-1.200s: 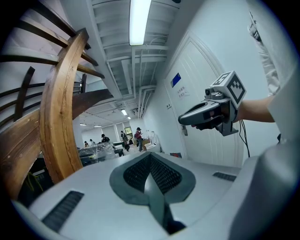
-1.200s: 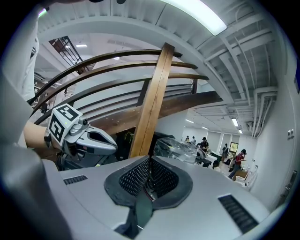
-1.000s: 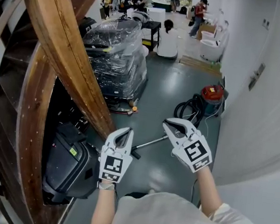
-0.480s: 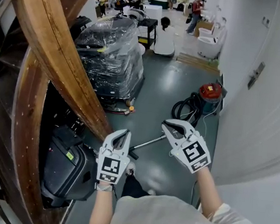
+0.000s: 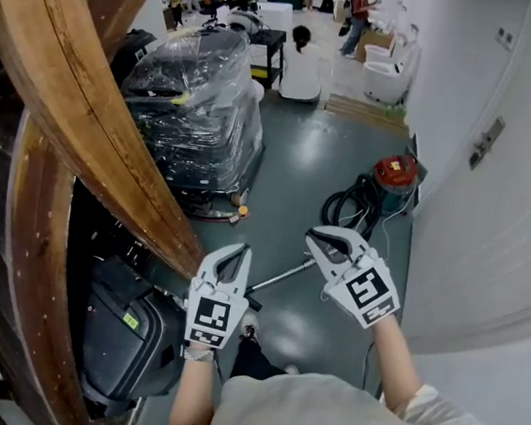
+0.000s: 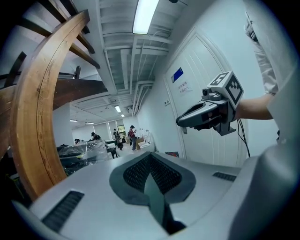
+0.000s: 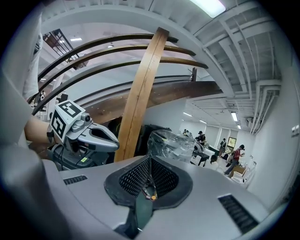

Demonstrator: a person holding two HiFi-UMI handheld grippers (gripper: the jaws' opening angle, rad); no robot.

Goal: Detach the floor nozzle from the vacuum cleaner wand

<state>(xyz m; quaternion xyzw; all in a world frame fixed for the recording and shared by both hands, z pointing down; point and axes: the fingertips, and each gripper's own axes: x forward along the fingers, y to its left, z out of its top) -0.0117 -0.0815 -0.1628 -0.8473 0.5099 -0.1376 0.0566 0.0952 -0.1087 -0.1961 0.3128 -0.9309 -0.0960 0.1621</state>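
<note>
Since a second ago the person has stepped forward. The wand and red vacuum sit a bit closer, and a foot now shows below the grippers. No contact yet, so this is approach and detaching hasn't begun.

Left gripper has its jaws pressed together and holds nothing. Right gripper is the same.

The wand lies on the floor, toward its right wall edge, below and between the two grippers. Its dark end, likely the nozzle, is just beside the left gripper in the head view. Both grippers are held well above it.
</note>
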